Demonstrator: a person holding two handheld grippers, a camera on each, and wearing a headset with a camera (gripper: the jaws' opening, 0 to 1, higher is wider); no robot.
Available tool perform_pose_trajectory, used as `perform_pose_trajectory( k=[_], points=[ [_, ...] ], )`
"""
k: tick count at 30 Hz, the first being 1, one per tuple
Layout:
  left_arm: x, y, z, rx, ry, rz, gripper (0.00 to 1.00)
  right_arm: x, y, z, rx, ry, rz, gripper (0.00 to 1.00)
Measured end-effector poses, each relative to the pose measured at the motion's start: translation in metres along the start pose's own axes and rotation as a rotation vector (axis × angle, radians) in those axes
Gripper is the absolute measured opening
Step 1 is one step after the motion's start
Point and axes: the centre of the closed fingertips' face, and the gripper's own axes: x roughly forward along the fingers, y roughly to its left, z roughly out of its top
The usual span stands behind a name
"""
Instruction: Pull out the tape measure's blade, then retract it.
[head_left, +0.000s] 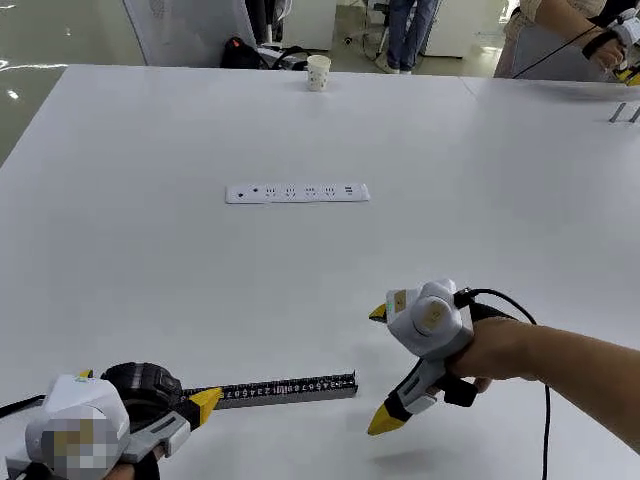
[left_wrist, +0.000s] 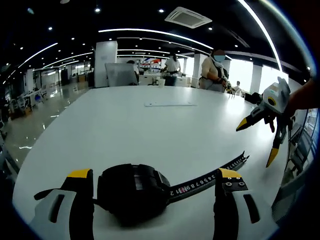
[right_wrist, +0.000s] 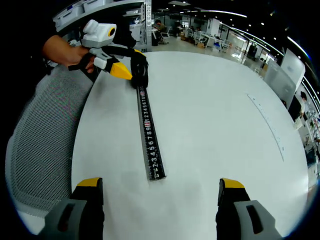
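Note:
The black tape measure body (head_left: 140, 385) rests on the white table (head_left: 300, 280) at the near left, and its blade (head_left: 290, 388) lies pulled out to the right. My left gripper (head_left: 146, 388) is open, one jaw on each side of the body (left_wrist: 132, 190), with a gap on the blade side. My right gripper (head_left: 381, 366) is open, empty, and hovers just right of the blade's end. In the right gripper view the blade (right_wrist: 149, 132) runs back to the body (right_wrist: 141, 70), and its tip lies just ahead of my open right gripper (right_wrist: 160, 185).
A white power strip (head_left: 297, 192) lies mid-table and a paper cup (head_left: 318, 72) stands at the far edge. Another person's hand (head_left: 605, 45) works at the far right corner. People stand beyond the table. A black cable trails from my right gripper.

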Motion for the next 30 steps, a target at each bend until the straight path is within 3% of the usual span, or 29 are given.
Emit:
perform_pose_trajectory(
  k=[8, 17, 21, 30],
  points=[
    [0.005, 0.003, 0.005, -0.026, -0.021, 0.040, 0.99, 0.013, -0.001, -0.001, -0.002, 0.036, 0.027, 0.93],
    [0.005, 0.011, -0.005, -0.048, -0.020, 0.056, 0.99, 0.017, 0.000, 0.000, -0.044, 0.046, 0.060, 0.70],
    [0.002, 0.013, -0.007, -0.049, -0.028, 0.060, 0.99, 0.018, 0.005, 0.002, -0.052, 0.058, 0.084, 0.54],
    [-0.001, 0.018, -0.010, -0.065, -0.030, 0.077, 0.99, 0.022, 0.008, 0.003, -0.101, 0.083, 0.101, 0.36]
  ],
)
